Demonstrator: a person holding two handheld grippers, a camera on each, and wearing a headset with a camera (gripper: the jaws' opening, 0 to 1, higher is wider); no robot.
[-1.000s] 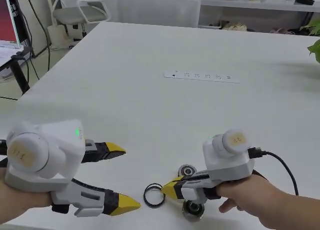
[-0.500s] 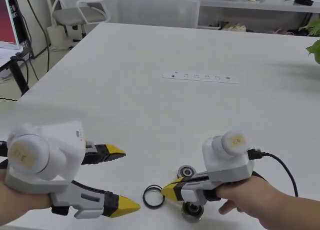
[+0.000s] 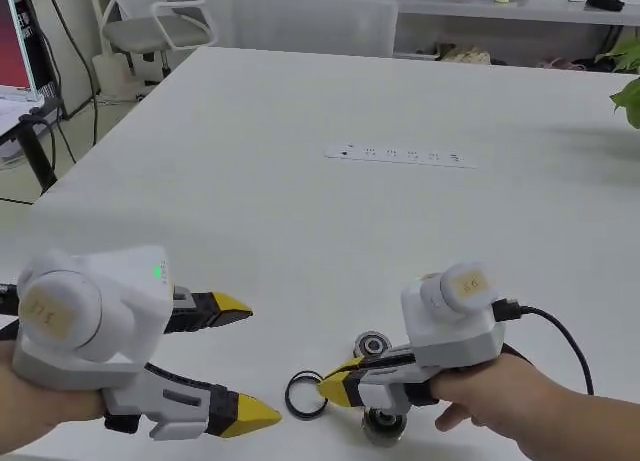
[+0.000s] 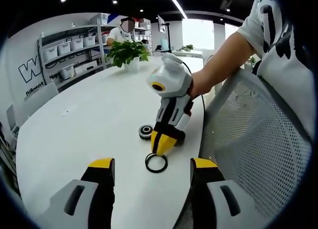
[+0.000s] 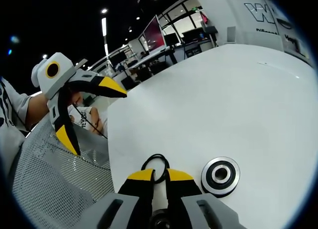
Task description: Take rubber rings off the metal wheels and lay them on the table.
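Evidently one ring (image 3: 290,393) is already off. It lies flat on the counter (image 3: 300,211), just ahead of the right gripper (image 3: 338,383), a sensible drop spot: clear of the wheels yet within reach.

A wheel (image 3: 373,343) rests on the counter just beside that gripper. In the right gripper view it has a dark outer band around bright metal, which I judge to be a ring not yet taken off. A second wheel (image 3: 383,423) sits under the right gripper's body, probably kept close so it can be steadied for the next pull.

The right jaws are drawn almost together, with a slim gap between the yellow tips and nothing at the tips. A dark round shape shows low between them, and I cannot tell whether it is pinched.

The left gripper (image 3: 240,358) hovers at the counter's near edge with its jaws spread wide, holding nothing. In its own view the loose ring lies ahead, between the two tips, so it looks aimed that way, ready to assist.

As for writing, a large "W" is painted on the wall (image 4: 31,70), and the smaller line beneath it is too small to read. The grippers' round caps bear faint orange marks that cannot be read. A power strip (image 3: 395,154) lies well apart, farther up the counter, and any markings on it are too small to tell.
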